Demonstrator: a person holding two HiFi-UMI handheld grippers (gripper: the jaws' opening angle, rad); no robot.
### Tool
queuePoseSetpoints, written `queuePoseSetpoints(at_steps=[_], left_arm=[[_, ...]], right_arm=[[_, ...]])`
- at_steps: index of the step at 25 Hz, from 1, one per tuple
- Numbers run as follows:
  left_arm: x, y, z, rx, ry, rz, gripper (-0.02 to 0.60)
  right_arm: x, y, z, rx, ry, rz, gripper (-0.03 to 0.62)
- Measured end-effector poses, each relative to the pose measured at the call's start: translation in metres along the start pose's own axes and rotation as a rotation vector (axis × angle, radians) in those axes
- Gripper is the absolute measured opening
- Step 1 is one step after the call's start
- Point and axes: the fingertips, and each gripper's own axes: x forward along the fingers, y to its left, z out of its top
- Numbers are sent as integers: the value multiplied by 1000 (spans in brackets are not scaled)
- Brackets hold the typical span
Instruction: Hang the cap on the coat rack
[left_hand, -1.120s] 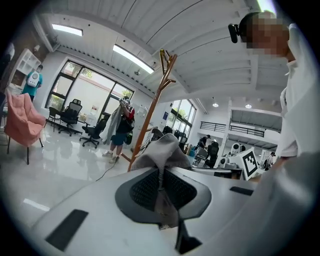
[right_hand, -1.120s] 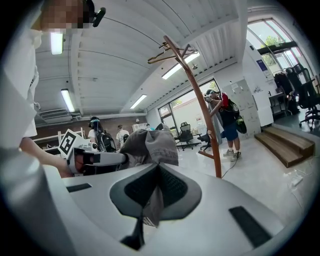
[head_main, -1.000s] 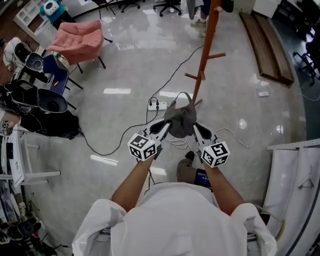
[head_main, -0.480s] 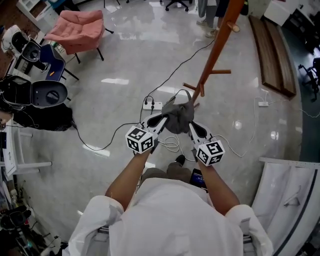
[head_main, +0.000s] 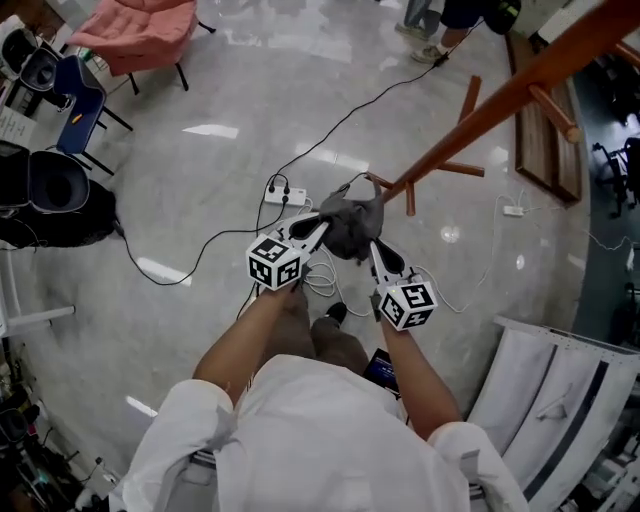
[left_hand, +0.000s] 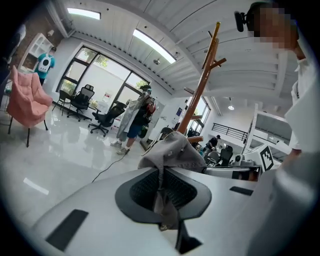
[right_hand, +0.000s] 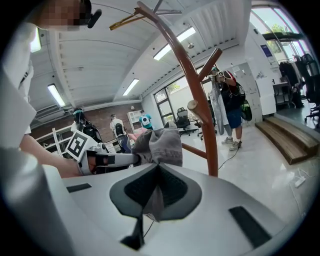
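Cap (head_main: 350, 225) gripped at both edges, coat rack (head_main: 500, 110) ahead on my right.

My left hand-held gripper (left_hand: 161, 175) is nearly closed, pinching a fold of the grey cap. My right hand-held gripper (right_hand: 159, 172) is clamped on the opposite edge, so the cap hangs stretched side to side between them, above the floor (head_main: 200, 130). The rack stands just beyond, nearer my right hand-held gripper. Its knobbed peg (right_hand: 193, 105) sits above the cap, so I judge the lift goes up and forward-right.
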Motion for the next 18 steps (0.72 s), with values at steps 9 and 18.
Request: queuePoseSetpoints(at_steps=[9,18], left_arm=[[57,58,-13,-54,64,-71,41],[111,78,-38,-86,119,-132,43]], right_arm=[[46,-30,-27,47,77,-89,26],[70,-56,-55,96,142,-155,26]])
